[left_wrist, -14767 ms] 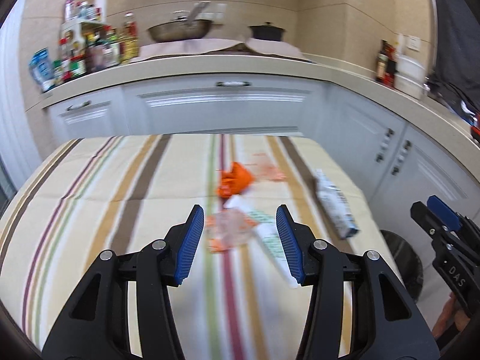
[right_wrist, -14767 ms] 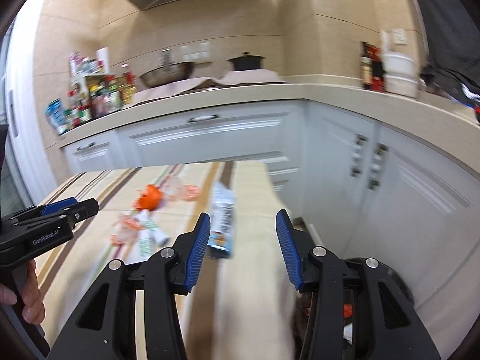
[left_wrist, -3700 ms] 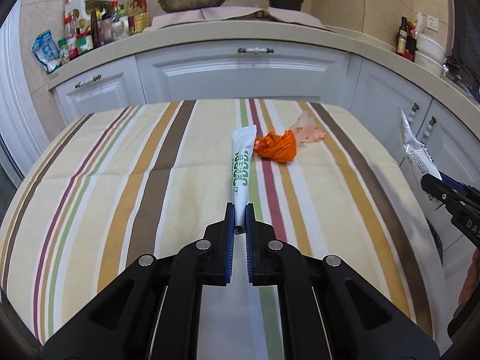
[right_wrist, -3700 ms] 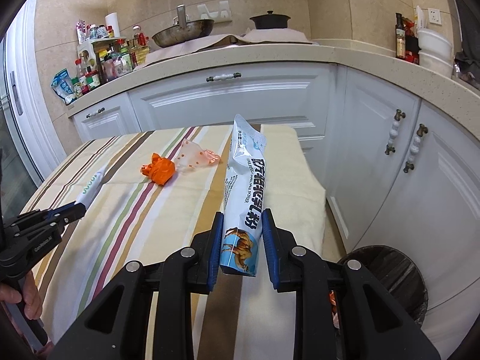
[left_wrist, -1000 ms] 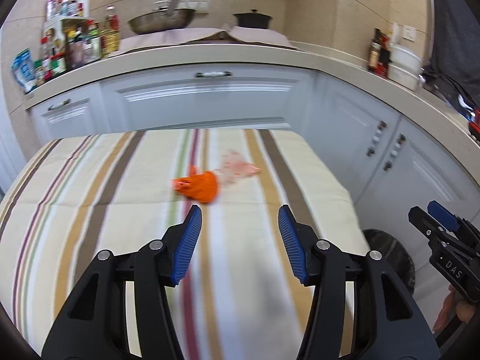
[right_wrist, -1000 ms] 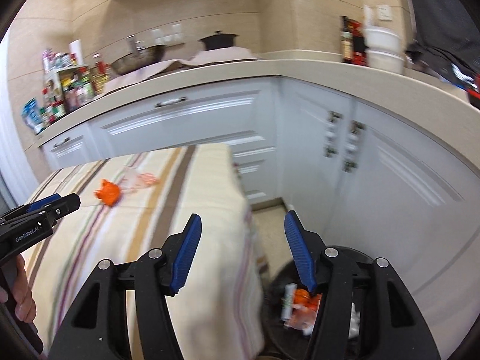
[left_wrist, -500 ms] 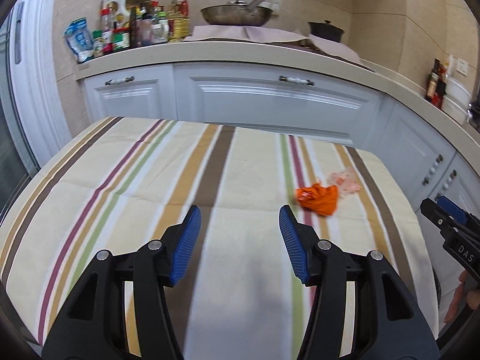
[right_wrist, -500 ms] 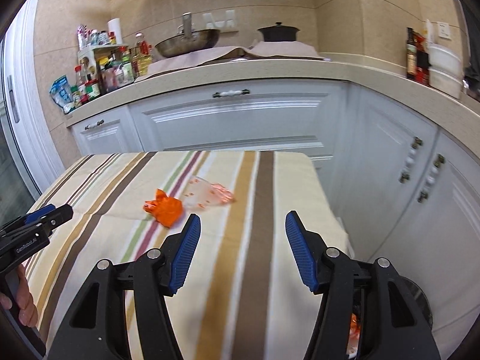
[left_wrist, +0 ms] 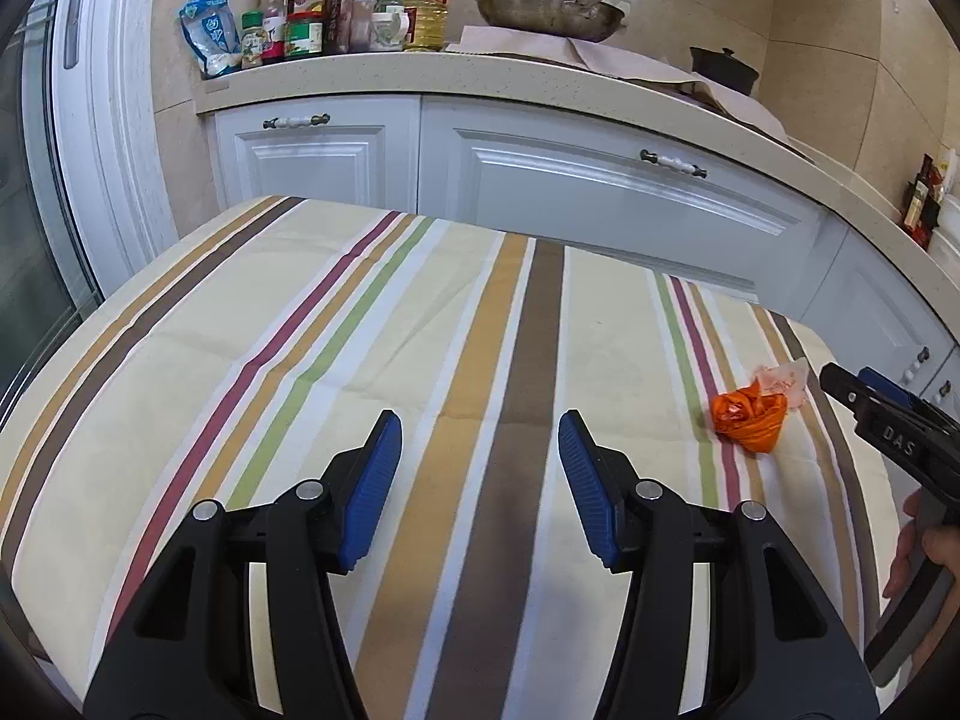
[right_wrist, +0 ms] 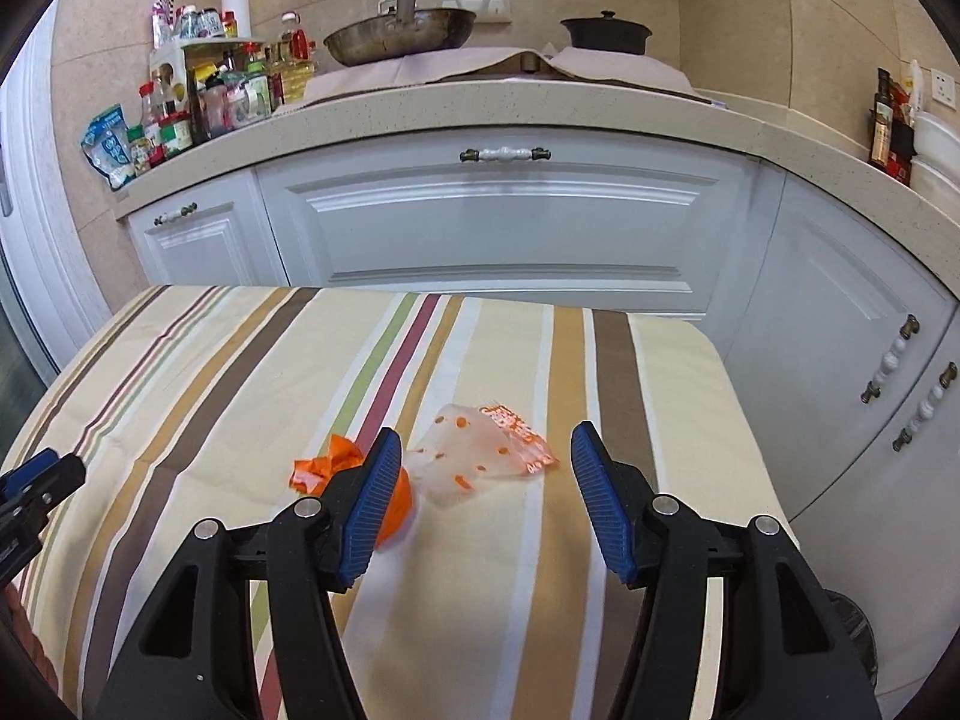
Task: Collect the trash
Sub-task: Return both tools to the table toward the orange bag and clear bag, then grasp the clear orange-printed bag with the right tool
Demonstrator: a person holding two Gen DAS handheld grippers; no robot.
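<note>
A crumpled orange wrapper [right_wrist: 327,463] and a clear plastic bag with orange print [right_wrist: 480,459] lie side by side on the striped tablecloth [right_wrist: 210,372]. My right gripper [right_wrist: 483,471] is open and empty, low over the table, with the clear bag between its fingers and the orange wrapper partly behind the left finger. My left gripper [left_wrist: 477,462] is open and empty over the middle of the table; in its view the orange wrapper [left_wrist: 750,417] and the clear bag [left_wrist: 783,378] lie far to the right, by the right gripper's tip [left_wrist: 864,396].
White cabinets [right_wrist: 498,222] and a counter with bottles [right_wrist: 198,102], a pan [right_wrist: 399,30] and a black pot [right_wrist: 606,30] stand behind the table. A dark bin rim [right_wrist: 852,630] shows on the floor at the table's right end.
Both grippers let go of the tube and the powder bag earlier. In the last second the right gripper swung from the bin to over the clear bag; the left view turned left.
</note>
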